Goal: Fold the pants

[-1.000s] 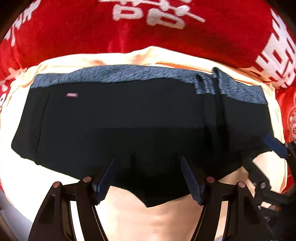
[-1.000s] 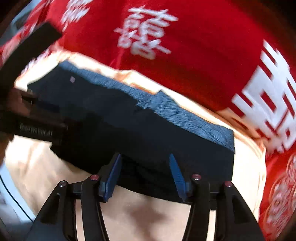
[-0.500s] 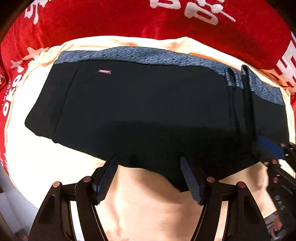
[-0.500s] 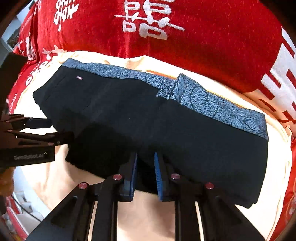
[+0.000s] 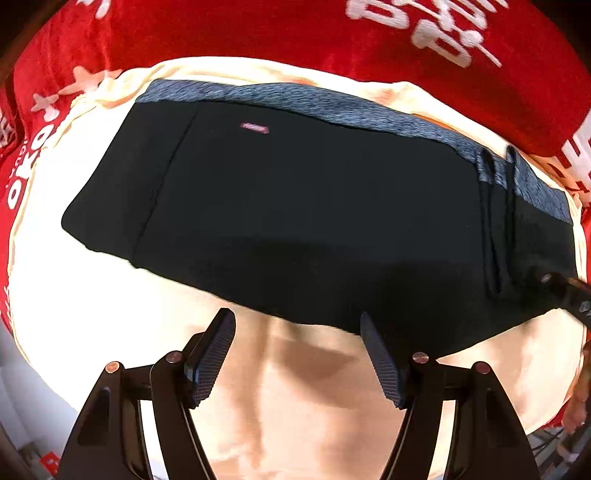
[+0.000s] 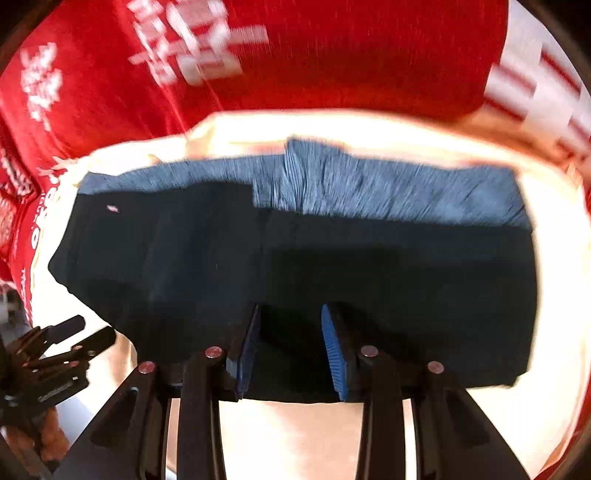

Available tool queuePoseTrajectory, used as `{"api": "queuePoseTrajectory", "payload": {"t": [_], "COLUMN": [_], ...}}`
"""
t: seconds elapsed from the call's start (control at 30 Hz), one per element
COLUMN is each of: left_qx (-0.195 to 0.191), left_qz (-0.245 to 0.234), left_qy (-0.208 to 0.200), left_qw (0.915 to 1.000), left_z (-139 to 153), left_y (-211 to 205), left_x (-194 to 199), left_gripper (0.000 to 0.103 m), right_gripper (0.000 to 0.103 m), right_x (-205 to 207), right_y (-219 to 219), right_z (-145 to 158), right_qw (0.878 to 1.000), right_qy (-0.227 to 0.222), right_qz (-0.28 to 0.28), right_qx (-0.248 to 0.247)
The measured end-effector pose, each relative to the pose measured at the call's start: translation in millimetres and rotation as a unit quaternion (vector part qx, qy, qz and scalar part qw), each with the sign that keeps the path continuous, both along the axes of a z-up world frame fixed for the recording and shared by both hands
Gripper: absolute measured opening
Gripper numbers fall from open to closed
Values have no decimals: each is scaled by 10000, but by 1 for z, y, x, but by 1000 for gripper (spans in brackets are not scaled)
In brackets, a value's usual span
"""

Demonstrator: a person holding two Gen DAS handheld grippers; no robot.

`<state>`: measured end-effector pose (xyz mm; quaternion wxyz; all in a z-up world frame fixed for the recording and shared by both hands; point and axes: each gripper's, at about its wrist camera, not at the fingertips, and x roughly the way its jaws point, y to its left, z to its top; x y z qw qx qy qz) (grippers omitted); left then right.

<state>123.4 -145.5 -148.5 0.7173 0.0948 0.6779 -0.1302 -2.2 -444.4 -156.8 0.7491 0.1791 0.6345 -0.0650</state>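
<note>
Black pants (image 5: 295, 214) with a blue-grey waistband (image 5: 332, 107) lie folded flat on a cream cloth (image 5: 110, 332). They also show in the right wrist view (image 6: 295, 266), with the waistband (image 6: 388, 188) along the far side. My left gripper (image 5: 297, 332) is open and empty, just off the pants' near edge. My right gripper (image 6: 290, 325) is open, its fingers over the near edge of the pants; it shows at the right rim of the left wrist view (image 5: 565, 291). The left gripper shows at the lower left of the right wrist view (image 6: 62, 343).
A red blanket with white characters (image 5: 258, 33) lies beyond and around the cream cloth, also in the right wrist view (image 6: 332, 55). The cream cloth (image 6: 295, 435) extends toward me in front of the pants.
My right gripper shut on the pants' near edge half a second ago and has now opened again. My left gripper has drawn back and to the left, staying open.
</note>
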Motion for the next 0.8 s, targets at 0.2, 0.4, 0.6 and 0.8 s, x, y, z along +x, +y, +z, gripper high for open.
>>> {"api": "queuePoseTrajectory", "payload": {"t": [0.2,0.4,0.6,0.8], "left_qx": [-47,-171,-260,-523], "left_qz": [276,575,738,977], "left_qy": [31,60,132,58], "left_qw": [9996,9982,9968,9938], "left_z": [-9,-14,-21,-18], "left_y": [41,90,117,149], "left_x": [16,25,31,40], "left_gripper": [71,71,71,71], "right_gripper": [54,54,54,61], "right_x": [4,7,18,37], "right_y": [34,56,91,142], "right_z": [-7,1,10,8], "right_qw": [9991,9974,9967,9912], "right_qy": [86,173,150,54], "right_qz": [248,442,764,1281], "right_qx": [-347,-538,-227,-326]}}
